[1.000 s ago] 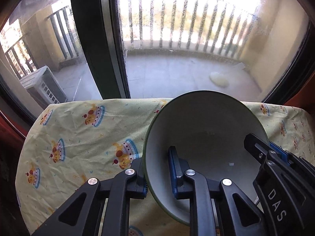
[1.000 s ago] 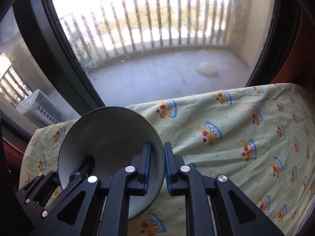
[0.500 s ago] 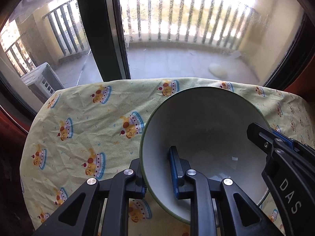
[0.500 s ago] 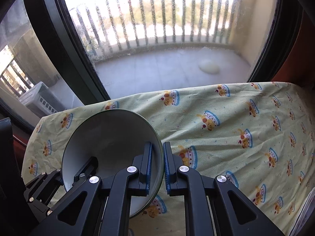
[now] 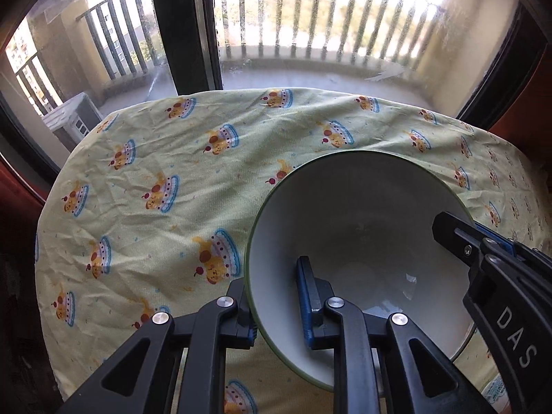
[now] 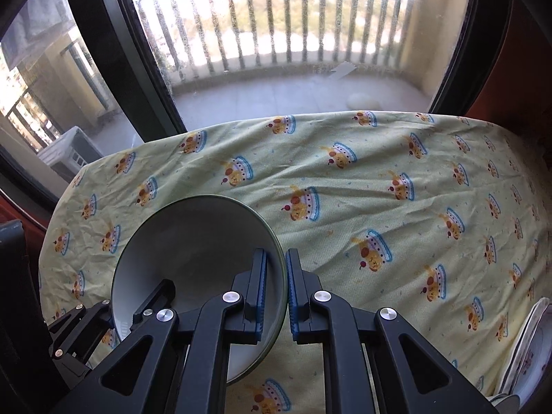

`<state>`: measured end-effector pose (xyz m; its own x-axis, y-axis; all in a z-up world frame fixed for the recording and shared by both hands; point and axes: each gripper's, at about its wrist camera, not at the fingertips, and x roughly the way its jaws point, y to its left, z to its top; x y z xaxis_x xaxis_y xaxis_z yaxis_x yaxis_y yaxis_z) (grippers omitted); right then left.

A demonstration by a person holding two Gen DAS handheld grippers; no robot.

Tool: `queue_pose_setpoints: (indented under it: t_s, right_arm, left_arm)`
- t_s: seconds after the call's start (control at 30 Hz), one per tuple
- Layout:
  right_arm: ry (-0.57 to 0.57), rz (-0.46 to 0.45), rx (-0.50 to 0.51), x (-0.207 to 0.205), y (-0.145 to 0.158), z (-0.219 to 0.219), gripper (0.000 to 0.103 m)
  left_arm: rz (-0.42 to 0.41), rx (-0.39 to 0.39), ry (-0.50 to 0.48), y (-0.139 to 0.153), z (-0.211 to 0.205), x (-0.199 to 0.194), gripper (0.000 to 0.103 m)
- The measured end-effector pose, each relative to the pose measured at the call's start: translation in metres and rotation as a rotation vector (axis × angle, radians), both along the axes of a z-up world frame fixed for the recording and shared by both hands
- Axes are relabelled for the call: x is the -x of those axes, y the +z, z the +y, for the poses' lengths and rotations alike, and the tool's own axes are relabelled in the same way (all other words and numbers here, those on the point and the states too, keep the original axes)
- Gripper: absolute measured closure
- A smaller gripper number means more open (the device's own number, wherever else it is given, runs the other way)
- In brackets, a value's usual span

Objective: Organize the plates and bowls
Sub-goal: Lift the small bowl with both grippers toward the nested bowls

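Two close wrist views, steeply down over one bowl point(image 5: 362, 241) (shared), facing the window point(image 6: 276, 34).

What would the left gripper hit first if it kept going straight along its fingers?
Probably the yellow cake-print tablecloth. The left gripper is already shut on the green-rimmed bowl, which would likely touch the cloth first; depth is unclear.

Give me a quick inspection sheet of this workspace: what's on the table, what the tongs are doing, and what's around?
Surface: table under a yellow cake-print cloth, wrinkled.
Job's things: white bowl with green rim, tilted, held above the cloth; patterned plates at the right edge.
Clutter: nothing seen.
Tongs: left tongs and right tongs each shut on the bowl's rim, opposite sides.
Cables: nothing seen.
Surroundings: window onto a balcony with railing; outdoor air-conditioner unit.
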<state>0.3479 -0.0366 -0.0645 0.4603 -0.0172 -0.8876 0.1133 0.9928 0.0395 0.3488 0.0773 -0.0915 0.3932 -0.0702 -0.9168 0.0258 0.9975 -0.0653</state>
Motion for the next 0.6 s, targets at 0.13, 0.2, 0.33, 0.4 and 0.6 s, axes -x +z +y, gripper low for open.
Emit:
queue_pose_setpoints:
  t_s: [0.13,0.2,0.33,0.4,0.6]
  right_arm:
    - [0.024,0.028,0.021,0.026,0.0,-0.008,0.09]
    - [0.027,0.045,0.006,0.038,0.0,-0.013,0.09]
    - [0.053,0.08,0.018,0.056,-0.001,-0.016,0.09]
    - [0.065,0.096,0.024,0.067,-0.001,-0.016,0.09]
    - [0.073,0.153,0.002,0.088,-0.007,-0.019,0.089]
  left_arm:
    - [0.011,-0.005,0.006,0.001,-0.008,0.026,0.086]
    - [0.02,0.0,0.013,0.002,-0.011,0.037,0.086]
    - [0.052,0.028,0.03,0.004,-0.013,0.057,0.086]
    - [0.063,0.02,0.028,0.004,-0.015,0.067,0.086]
    - [0.123,0.045,0.044,-0.003,-0.016,0.088,0.086]
